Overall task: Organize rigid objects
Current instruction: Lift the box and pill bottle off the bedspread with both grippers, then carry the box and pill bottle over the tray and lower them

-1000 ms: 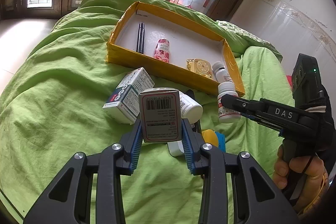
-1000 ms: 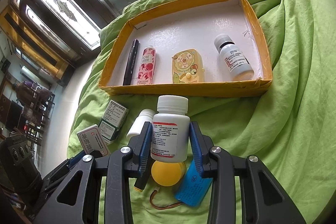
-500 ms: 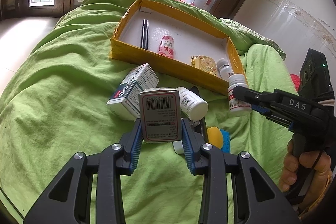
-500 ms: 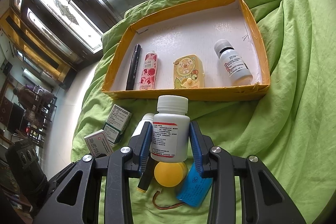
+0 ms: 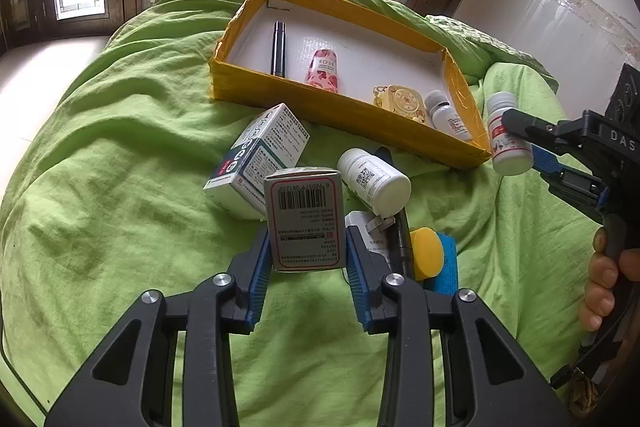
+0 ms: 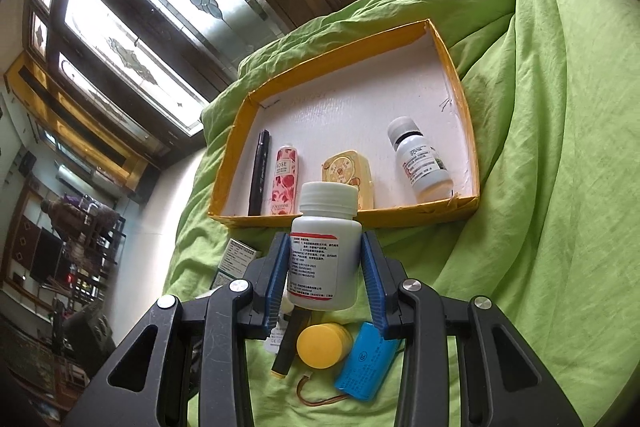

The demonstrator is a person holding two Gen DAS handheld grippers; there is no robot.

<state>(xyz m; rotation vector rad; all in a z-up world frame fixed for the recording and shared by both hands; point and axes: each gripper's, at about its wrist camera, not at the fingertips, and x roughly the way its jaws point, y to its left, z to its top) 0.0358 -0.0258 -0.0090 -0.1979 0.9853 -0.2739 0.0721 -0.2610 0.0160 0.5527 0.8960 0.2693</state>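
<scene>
1. Here, the left hand-held gripper point(image 5: 306, 259) pinches a small box point(image 5: 305, 217) above the green bed cover point(image 5: 120, 207).
2. The right hand-held gripper point(image 6: 325, 279) pinches a white bottle point(image 6: 325, 247), held up just in front of the yellow tray point(image 6: 400, 217).
3. Below lie another box point(image 5: 256, 159), a second bottle point(image 5: 374, 179), a yellow lid point(image 6: 323, 345) and a blue battery point(image 6: 366, 363).

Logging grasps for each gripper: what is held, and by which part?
Left gripper clamps the barcode box by its lower sides; right gripper clamps the white bottle by its body.
</scene>
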